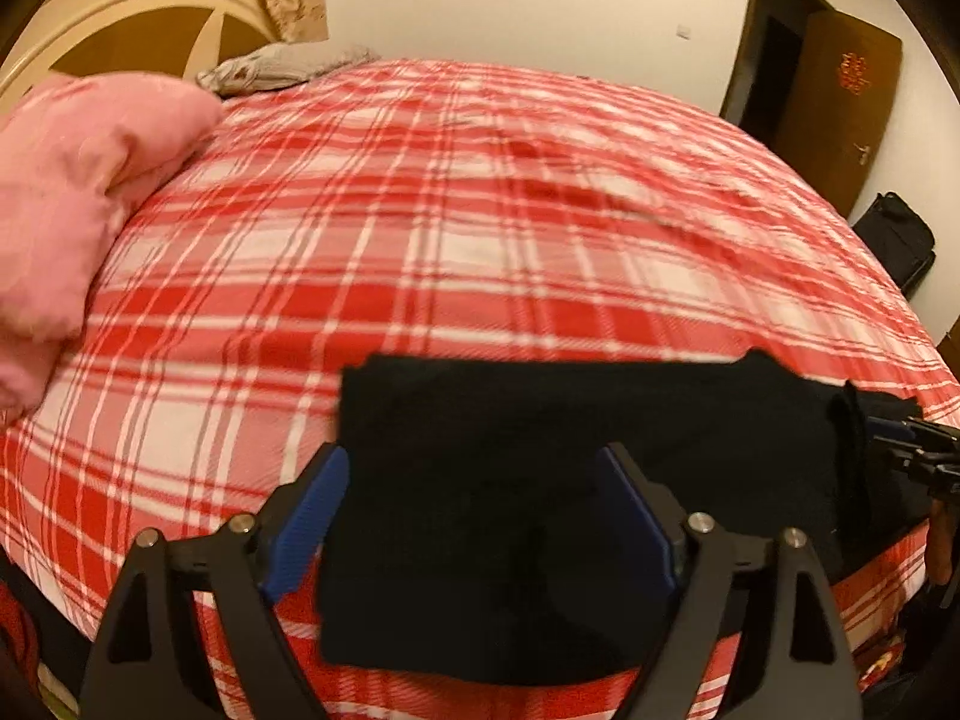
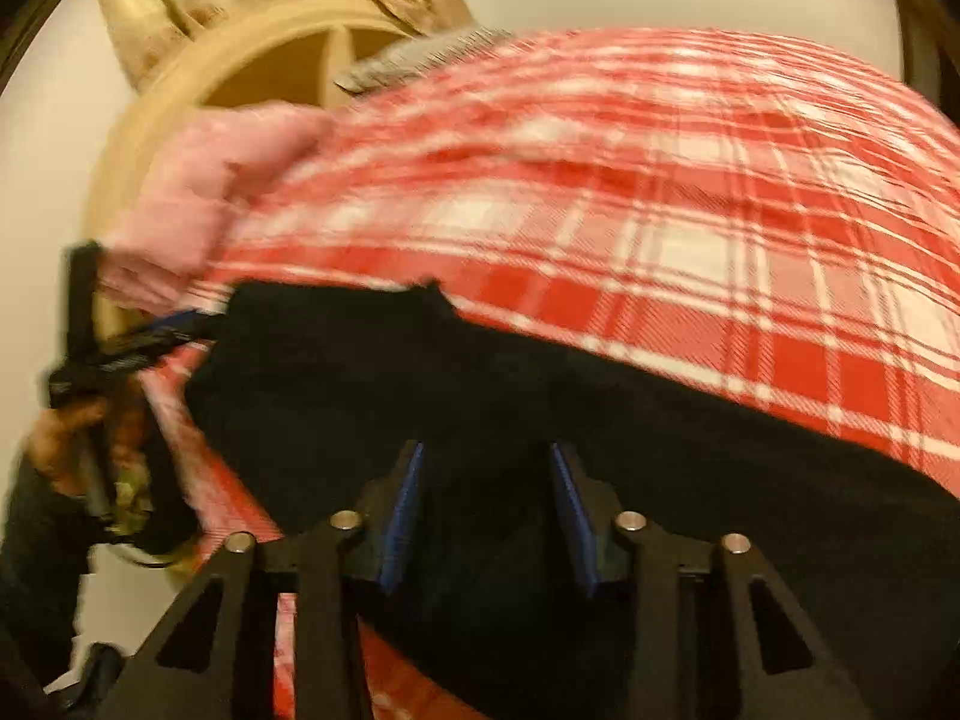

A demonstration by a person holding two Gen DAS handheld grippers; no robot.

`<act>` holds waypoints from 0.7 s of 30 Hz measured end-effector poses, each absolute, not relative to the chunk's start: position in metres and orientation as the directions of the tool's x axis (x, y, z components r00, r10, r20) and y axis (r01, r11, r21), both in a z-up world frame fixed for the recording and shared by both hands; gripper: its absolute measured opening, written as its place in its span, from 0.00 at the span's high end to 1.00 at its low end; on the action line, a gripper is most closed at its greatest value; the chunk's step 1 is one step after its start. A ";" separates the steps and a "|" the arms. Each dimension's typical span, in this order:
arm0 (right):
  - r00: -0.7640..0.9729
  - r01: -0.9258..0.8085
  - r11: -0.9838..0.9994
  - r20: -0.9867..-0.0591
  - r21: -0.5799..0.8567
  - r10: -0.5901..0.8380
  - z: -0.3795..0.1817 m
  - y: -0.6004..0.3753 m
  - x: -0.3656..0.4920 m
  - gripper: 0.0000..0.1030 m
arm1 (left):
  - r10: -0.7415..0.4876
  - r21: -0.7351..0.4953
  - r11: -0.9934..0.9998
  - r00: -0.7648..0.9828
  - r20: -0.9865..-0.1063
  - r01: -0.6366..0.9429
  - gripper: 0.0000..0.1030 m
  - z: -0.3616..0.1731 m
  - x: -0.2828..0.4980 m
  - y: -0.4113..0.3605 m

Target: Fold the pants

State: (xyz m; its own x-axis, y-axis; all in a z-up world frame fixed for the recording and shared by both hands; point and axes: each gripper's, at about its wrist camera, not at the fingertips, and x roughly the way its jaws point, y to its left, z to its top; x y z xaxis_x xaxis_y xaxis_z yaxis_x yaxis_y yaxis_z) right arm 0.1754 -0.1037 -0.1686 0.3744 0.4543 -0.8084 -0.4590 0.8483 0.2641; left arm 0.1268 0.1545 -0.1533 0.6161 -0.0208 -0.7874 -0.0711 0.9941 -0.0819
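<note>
Black pants (image 1: 540, 450) lie folded on the red plaid bedspread (image 1: 450, 228) near its front edge. My left gripper (image 1: 474, 468) is open, its blue pads on either side of the pants' left part, just above the cloth. My right gripper (image 2: 486, 462) is open over the pants (image 2: 600, 450), with cloth between and below its pads. The right gripper also shows at the right edge of the left wrist view (image 1: 918, 450), at the pants' right end. The left gripper shows at the left of the right wrist view (image 2: 162, 330), at the pants' left end. The right wrist view is blurred.
A pink pillow (image 1: 78, 198) lies at the left of the bed, a grey cloth (image 1: 282, 66) at the far edge. A cream headboard (image 1: 138, 18) stands behind. A brown door (image 1: 840, 108) and a black bag (image 1: 900, 240) are at the right.
</note>
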 end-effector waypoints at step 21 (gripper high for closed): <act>0.404 -0.580 0.807 -0.819 0.115 0.407 -0.164 -0.091 0.101 0.94 | -0.031 -0.120 0.987 0.603 -0.797 -0.108 0.13 -0.185 0.122 0.188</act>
State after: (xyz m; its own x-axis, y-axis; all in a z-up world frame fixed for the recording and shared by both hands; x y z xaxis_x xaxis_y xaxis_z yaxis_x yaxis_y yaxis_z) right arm 0.1009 -0.0910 -0.1635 0.4036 0.4070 -0.8194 -0.5799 0.8065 0.1150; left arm 0.1217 0.1875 -0.1845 0.6028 -0.0309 -0.7973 -0.1080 0.9869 -0.1199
